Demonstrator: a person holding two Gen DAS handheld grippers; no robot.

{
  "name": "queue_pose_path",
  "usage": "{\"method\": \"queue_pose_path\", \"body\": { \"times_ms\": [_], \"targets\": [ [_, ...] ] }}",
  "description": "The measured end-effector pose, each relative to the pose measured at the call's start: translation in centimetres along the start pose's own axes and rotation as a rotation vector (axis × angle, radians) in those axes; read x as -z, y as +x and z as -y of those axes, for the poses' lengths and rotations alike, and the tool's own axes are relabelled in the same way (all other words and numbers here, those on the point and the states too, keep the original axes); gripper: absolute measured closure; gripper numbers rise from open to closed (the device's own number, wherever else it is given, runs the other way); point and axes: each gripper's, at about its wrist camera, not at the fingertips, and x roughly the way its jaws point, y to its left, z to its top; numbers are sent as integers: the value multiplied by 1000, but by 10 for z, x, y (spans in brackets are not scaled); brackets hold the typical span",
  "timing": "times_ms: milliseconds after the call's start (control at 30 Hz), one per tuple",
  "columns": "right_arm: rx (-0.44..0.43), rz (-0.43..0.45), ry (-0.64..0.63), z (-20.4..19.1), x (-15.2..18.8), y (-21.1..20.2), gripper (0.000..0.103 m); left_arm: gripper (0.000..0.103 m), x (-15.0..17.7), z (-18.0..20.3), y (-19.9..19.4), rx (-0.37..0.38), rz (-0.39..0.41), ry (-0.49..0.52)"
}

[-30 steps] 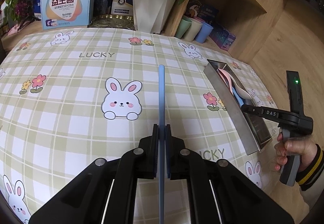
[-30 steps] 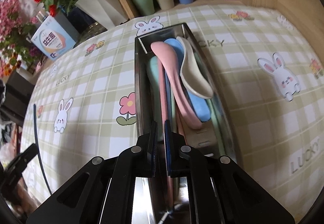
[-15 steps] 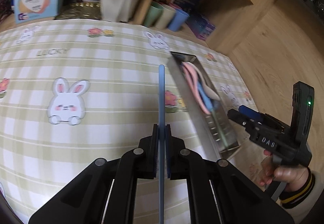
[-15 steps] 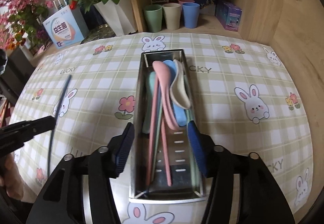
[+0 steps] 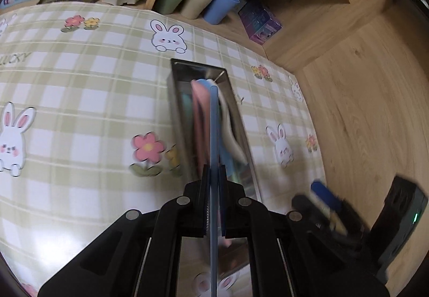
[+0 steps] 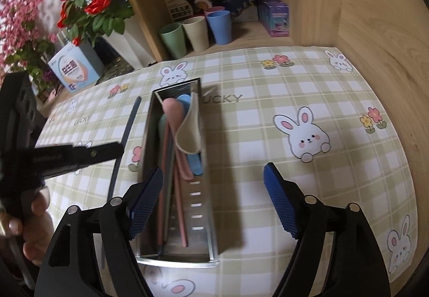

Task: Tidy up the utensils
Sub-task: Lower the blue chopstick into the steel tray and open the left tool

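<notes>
Left gripper (image 5: 213, 176) clamps one blue stick (image 5: 213, 122) | tray (image 6: 171, 251): four spoons

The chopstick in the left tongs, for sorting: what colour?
Blue chopstick, clearest in the left wrist view.

Black hand-held gripper (image 6: 213, 199), blue textured pads (image 6: 280, 199), silver screws.

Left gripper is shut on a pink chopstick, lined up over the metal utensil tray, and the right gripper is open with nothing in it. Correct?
Not quite: the chopstick is blue, not pink, as the left wrist view shows. The left gripper is shut on it above the metal utensil tray, and the right gripper, jaws just opened, holds nothing.
</notes>
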Motion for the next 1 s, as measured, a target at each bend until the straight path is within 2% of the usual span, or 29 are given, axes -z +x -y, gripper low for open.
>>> {"method": "queue_pose_path", "body": {
  "times_ms": [267,500,600,800,1000],
  "targets": [
    [-11,0,43,18,2,6,28,97,-23,12,31,31,21,-94],
    [-11,-4,63,25,7,5,28,97,-25,8,56,-18,-15,-93],
    [-4,-7,70,27,9,4,28,97,-24,5,62,-5,-45,-88],
    [5,-9,67,24,10,-1,28,97,-29,12,56,5,-33,11],
    [13,6,59,15,9,-14,28,95,-28,14,23,-8,24,142]
  ]
}}
